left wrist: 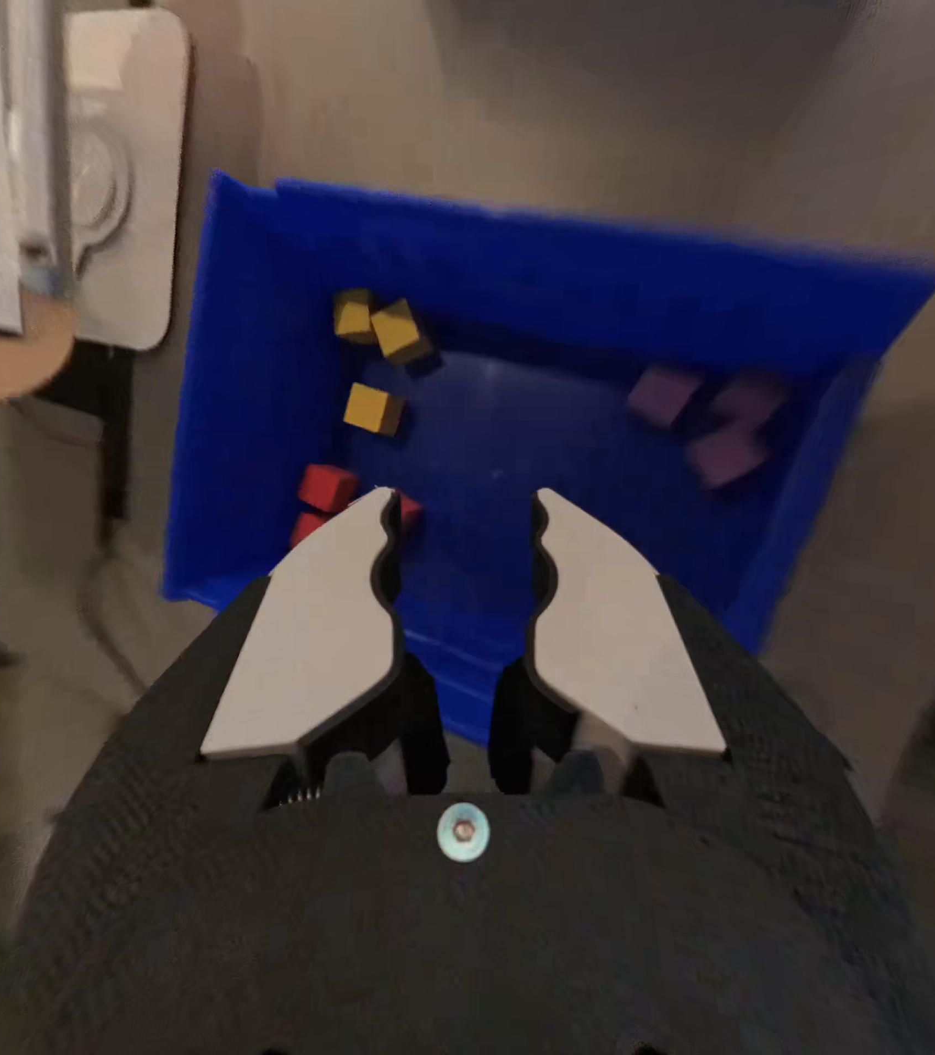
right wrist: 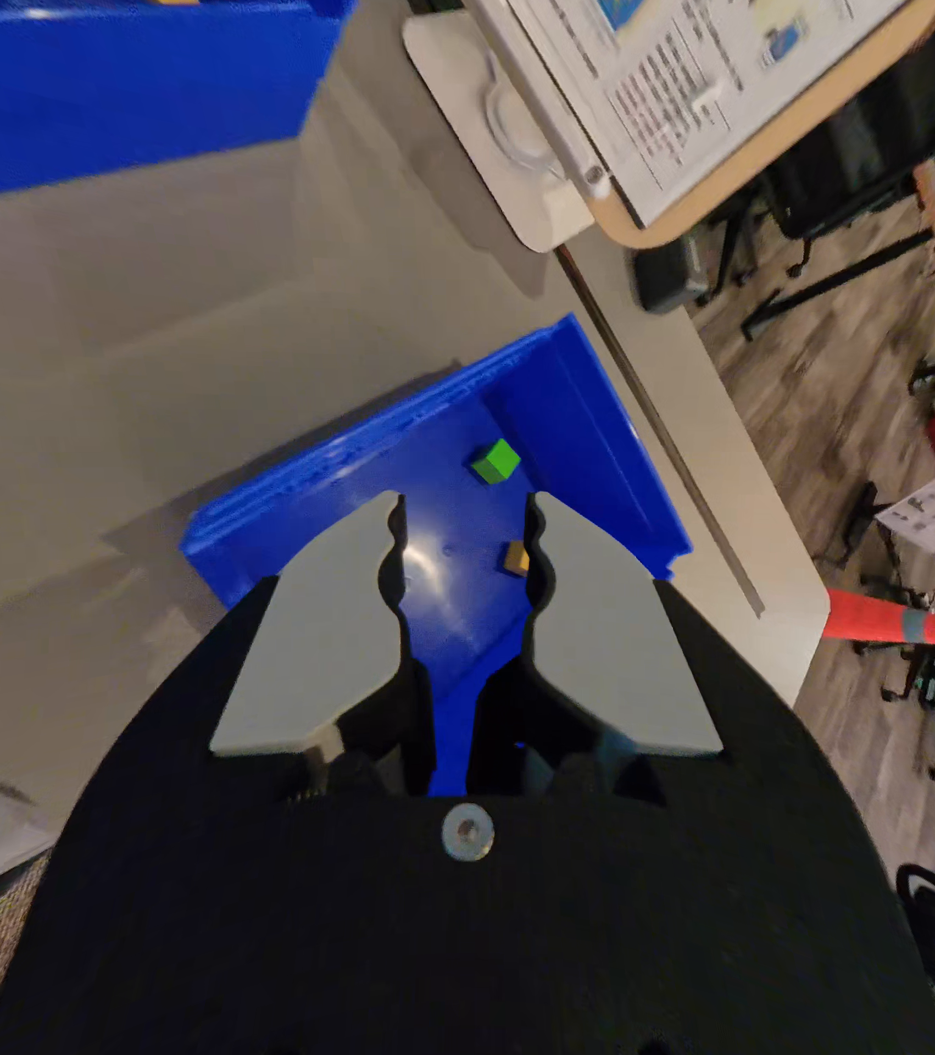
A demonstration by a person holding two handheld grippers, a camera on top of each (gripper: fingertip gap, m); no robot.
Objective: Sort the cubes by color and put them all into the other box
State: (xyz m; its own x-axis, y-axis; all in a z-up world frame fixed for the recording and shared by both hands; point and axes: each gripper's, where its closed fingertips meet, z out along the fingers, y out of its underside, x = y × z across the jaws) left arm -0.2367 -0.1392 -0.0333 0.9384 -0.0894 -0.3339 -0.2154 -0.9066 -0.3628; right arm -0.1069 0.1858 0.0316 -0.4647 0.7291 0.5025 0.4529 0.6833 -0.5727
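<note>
Both tongs hung parted and empty, the left gripper (left wrist: 462,499) over a blue bin (left wrist: 568,257) of small cubes, its left tip nearest the red cubes (left wrist: 325,485), the right gripper (right wrist: 462,502) over a smaller blue bin (right wrist: 339,456) with a green cube (right wrist: 495,461) just ahead, all seemingly light, stiff, best pinched across flat faces

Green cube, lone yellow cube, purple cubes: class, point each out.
green cube (right wrist: 496,461): right wrist view, top face.
lone yellow cube (left wrist: 372,407): left wrist view, top face.
purple cubes (left wrist: 664,395): left wrist view, leftmost cube's face.

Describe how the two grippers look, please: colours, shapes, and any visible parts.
Both look alike. The left gripper and the right gripper each have a textured black body, two flat light-grey fingers with wavy black inner edges, and a silver screw with a washer in the middle. No cables or sleeves show.
</note>
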